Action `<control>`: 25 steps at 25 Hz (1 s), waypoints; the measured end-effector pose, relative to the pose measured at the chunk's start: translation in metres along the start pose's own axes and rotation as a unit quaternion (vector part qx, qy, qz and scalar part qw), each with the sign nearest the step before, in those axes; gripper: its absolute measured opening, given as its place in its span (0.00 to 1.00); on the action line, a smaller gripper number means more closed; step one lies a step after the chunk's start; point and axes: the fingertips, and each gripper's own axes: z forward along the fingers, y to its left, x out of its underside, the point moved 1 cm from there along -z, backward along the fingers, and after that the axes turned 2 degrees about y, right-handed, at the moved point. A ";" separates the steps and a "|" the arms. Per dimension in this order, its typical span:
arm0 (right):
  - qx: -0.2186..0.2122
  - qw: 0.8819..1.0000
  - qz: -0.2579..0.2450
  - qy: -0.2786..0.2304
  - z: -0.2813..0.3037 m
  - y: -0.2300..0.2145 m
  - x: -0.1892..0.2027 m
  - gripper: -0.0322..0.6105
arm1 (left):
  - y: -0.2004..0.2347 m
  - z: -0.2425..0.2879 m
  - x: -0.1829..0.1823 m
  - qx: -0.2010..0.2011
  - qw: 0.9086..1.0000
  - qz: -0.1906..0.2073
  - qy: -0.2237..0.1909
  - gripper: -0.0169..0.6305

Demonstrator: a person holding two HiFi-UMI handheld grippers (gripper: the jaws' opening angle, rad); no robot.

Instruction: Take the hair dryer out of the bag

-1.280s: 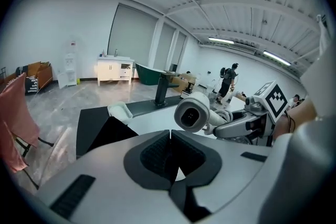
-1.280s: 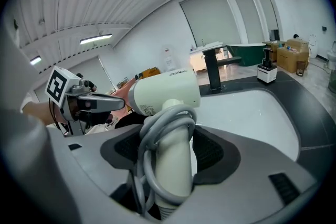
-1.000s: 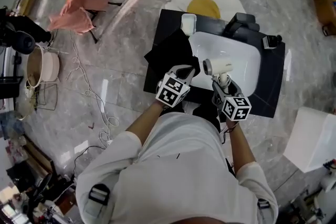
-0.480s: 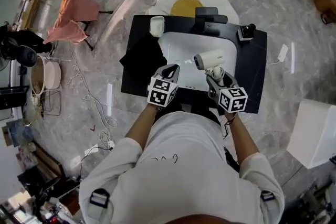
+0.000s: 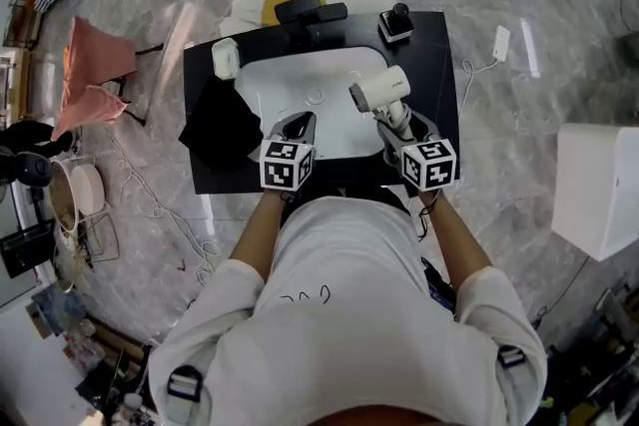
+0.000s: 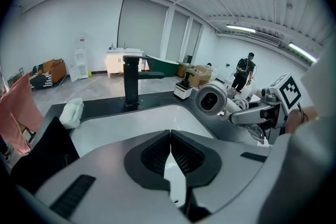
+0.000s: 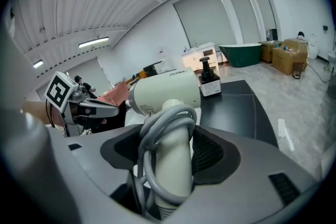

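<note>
The white hair dryer [image 5: 377,89] – cord wound round its handle – is clamped by that handle in the right gripper [image 5: 397,123] over the white basin [image 5: 300,83], out of the black bag [image 5: 215,127] lying left on the counter [image 5: 439,65], and the left gripper [image 5: 297,123] is pressed together, empty.

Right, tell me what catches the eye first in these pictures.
The white hair dryer stands out first, gripped by its cord-wrapped handle in the right gripper above the right side of the white sink. Beside it the left gripper has its jaws shut on nothing, and the black bag lies at the left edge of the black counter.
</note>
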 end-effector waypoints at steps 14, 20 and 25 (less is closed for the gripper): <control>0.114 0.991 0.001 0.075 -0.019 -0.119 0.034 0.49 | -0.052 0.035 0.011 0.008 0.999 -0.008 0.043 0.06; 0.107 0.990 0.000 0.092 -0.012 -0.130 0.042 0.49 | -0.058 0.032 0.020 -0.010 0.998 -0.012 0.061 0.06; 0.104 0.990 0.000 0.100 -0.010 -0.131 0.049 0.49 | -0.063 0.027 0.029 -0.017 0.997 -0.017 0.069 0.06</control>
